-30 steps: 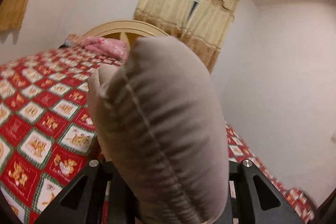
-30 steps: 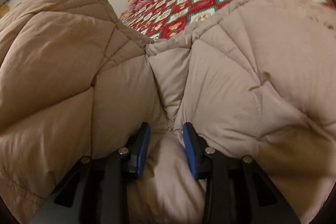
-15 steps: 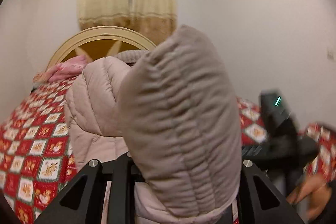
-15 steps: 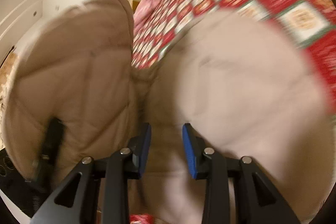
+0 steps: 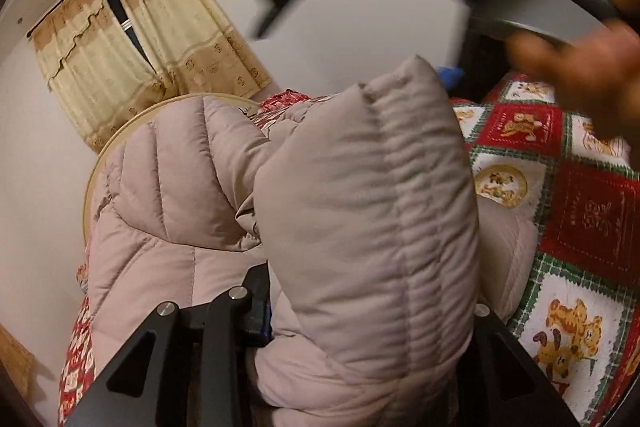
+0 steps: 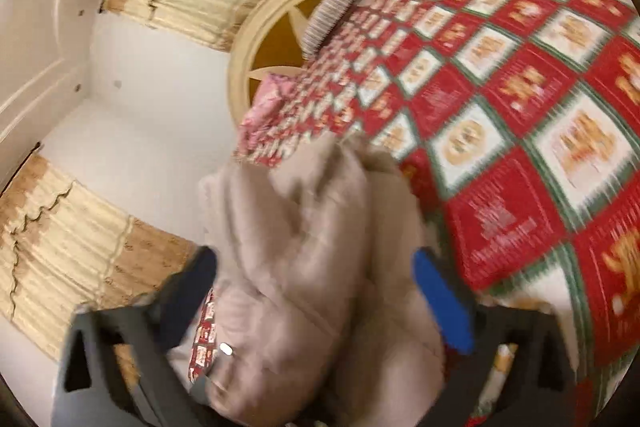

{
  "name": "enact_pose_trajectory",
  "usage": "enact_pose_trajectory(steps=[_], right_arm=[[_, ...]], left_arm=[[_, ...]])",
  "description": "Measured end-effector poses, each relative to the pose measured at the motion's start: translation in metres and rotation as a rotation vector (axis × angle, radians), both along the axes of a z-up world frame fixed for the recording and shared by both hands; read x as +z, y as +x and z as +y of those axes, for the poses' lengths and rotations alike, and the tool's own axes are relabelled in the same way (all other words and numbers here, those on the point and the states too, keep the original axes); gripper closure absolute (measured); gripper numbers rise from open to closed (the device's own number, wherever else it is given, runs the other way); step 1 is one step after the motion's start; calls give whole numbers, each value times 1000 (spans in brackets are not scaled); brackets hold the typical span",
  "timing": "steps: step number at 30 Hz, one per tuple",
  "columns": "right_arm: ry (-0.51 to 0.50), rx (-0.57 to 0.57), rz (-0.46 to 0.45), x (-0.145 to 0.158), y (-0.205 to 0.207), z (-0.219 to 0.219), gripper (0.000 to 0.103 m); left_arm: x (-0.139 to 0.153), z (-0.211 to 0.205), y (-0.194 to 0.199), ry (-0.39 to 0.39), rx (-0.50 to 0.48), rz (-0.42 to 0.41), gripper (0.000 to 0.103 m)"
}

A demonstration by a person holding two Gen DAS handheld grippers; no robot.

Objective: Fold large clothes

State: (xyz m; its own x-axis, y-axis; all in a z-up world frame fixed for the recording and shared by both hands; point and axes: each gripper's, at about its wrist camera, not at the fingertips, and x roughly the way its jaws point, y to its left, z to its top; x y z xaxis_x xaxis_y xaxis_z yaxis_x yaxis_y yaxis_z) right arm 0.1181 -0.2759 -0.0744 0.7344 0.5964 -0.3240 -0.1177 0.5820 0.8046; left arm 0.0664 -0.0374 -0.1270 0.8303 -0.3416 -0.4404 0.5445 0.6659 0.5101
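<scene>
Currently clamping the puffy beige quilted down jacket (image 5: 360,227) in my left gripper (image 5: 360,315); right gripper (image 6: 316,291) spread wide around it, letting the fold drop onto the red patchwork bedspread (image 6: 520,147).

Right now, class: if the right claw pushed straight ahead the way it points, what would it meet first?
Most likely the beige puffer jacket, bunched between its spread fingers. Blur hides depth beyond.

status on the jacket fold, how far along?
Done: nothing reads as a finished fold; the puffy jacket is bunched above the quilt. In hand: the left gripper clamps a padded section; the right gripper has jaws wide, jacket between them. Left: lay flat, fold, neaten.
</scene>
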Motion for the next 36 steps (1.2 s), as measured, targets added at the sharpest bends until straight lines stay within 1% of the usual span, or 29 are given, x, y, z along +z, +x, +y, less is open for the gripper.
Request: enact_pose_trajectory(steps=[2,4,5,6,7,8,9,10,11,12,14,15,16,17,18,20,22,23,24,25,26,27,29,30,31,33,35,36], right_arm=[[-61,80,30,6,25,22,0],[-176,144,64,12,48,45,1],[-237,176,59,16,50,58,11],[-326,205,50,23,56,73,20],[-411,221,38,27,58,85,33],[-489,234,25,32,60,98,41],[-570,246,11,36,61,109,46],[-635,255,-8,38,60,116,53],[-676,264,-29,38,60,122,59],[-697,274,-50,36,60,124,61],[-680,289,-72,27,67,115,68],[-656,291,-77,20,68,108,68],[-639,291,-80,14,72,103,69],[-627,285,-85,11,71,100,70],[-622,274,-93,7,69,97,70],[-597,265,-100,2,73,93,70],[-533,255,-97,-6,72,82,70],[-498,248,-91,-11,71,76,70],[-468,241,-79,-17,72,71,70],[-430,235,-68,-22,73,65,70],[-372,227,-54,-30,73,58,70],[-306,217,-40,-38,74,50,70],[-192,199,-14,-55,72,39,70],[-152,193,-8,-62,71,35,70],[-120,185,-11,-68,68,33,72],[-95,173,-12,-74,64,32,72],[-111,169,-9,-71,64,35,72],[-137,164,-7,-69,63,38,72]], left_arm=[[-3,3,1,11,-8,-9,68],[-4,7,-1,14,-17,-12,66],[-4,9,-2,12,-19,-13,66],[-7,10,-5,10,-19,-14,64],[-6,12,-5,6,-16,-13,62],[-4,13,-6,1,-13,-10,61],[-3,15,-7,-9,-12,-1,61],[-1,19,-7,-22,-15,12,61],[3,23,-7,-35,-19,27,60],[7,27,-7,-41,-24,41,58],[16,40,-10,-57,-50,91,57],[21,48,-12,-70,-65,121,55],[29,60,-17,-99,-93,167,50],[34,71,-21,-130,-119,199,48],[40,83,-26,-166,-147,229,45],[54,112,-33,-256,-190,308,44],[68,142,-30,-355,-206,378,43],[75,159,-20,-400,-188,394,43],[83,173,-8,-440,-141,396,42],[92,176,5,-459,-97,391,41],[98,180,17,-483,-17,374,40],[103,187,38,-507,70,359,40],[106,195,77,-554,172,360,39],[111,192,100,-576,208,366,39],[114,188,125,-592,242,372,39],[112,165,161,-594,265,382,39],[98,134,171,-579,269,395,39],[92,115,185,-538,274,409,39]])
